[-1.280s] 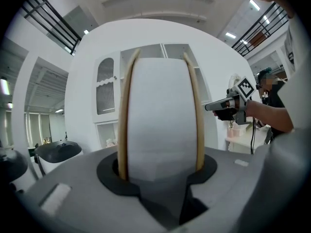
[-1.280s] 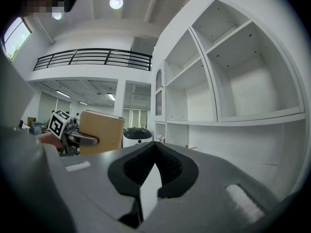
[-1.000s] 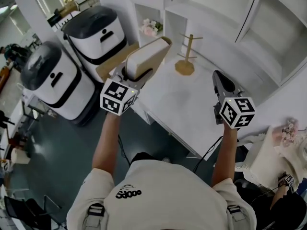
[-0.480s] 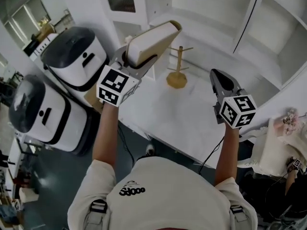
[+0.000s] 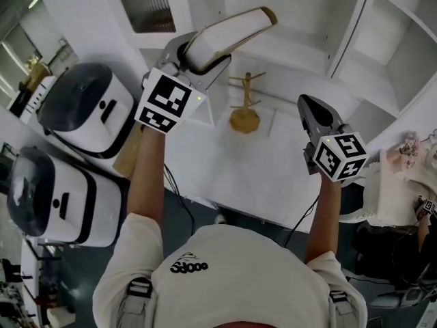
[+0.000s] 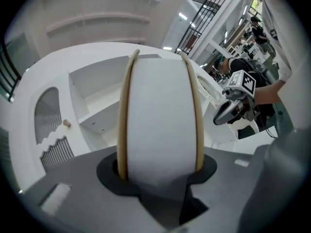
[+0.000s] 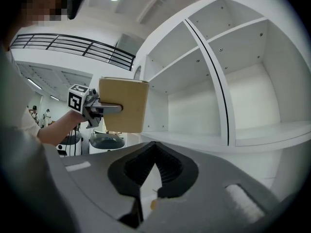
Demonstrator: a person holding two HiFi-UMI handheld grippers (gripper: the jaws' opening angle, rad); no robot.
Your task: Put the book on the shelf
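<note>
White shelf compartments face the left claw clamping the book, right claw closed together.

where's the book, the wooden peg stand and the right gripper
book (image 5: 231,33): head view, on the white page edge.
wooden peg stand (image 5: 244,121): head view, on its round base.
right gripper (image 5: 306,102): head view, at the tip of its jaws.
</note>
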